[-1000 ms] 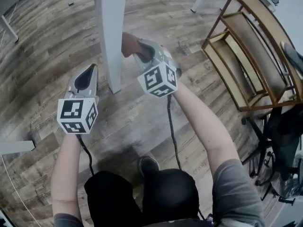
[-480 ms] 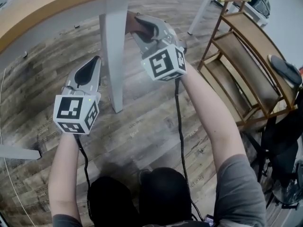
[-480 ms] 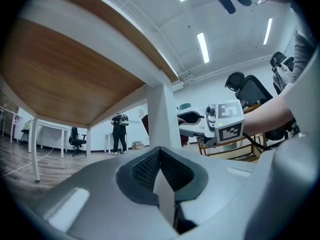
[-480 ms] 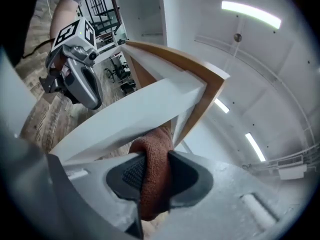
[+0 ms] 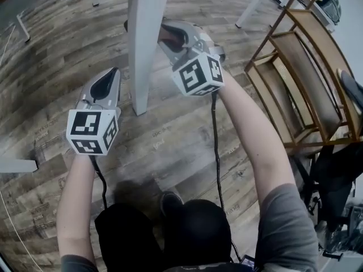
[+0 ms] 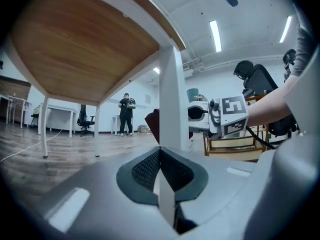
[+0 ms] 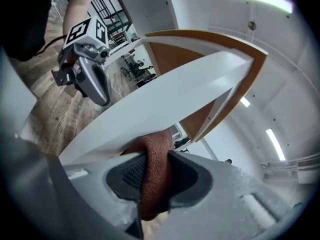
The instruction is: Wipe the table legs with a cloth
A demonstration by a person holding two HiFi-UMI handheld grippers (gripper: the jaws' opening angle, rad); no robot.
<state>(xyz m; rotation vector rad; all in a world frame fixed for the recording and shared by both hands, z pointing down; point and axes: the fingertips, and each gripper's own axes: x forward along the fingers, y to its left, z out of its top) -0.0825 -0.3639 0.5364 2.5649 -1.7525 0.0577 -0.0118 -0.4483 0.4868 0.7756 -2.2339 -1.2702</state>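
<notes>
A white table leg [image 5: 145,44] runs down to the wooden floor between my two grippers. My right gripper [image 5: 167,34] is shut on a rust-red cloth [image 5: 165,35] and holds it against the leg's right side, high up. The right gripper view shows the cloth [image 7: 153,166] pinched between the jaws and pressed on the leg [image 7: 165,106]. My left gripper [image 5: 106,84] hangs left of the leg, lower down, shut with nothing in it. In the left gripper view the leg [image 6: 172,104] stands just ahead, with the cloth [image 6: 152,125] and the right gripper [image 6: 207,116] behind it.
A wooden shelf rack [image 5: 300,67] stands at the right, with a dark office chair [image 5: 340,169] beside it. Another white leg [image 5: 255,4] slants at the top. A white table corner [image 5: 14,166] pokes in at the left. A person [image 6: 126,114] stands far off.
The view has tilted so the tabletop's edge is out of sight. My right gripper stays with the cloth high on the leg; the left gripper has hardly moved.
</notes>
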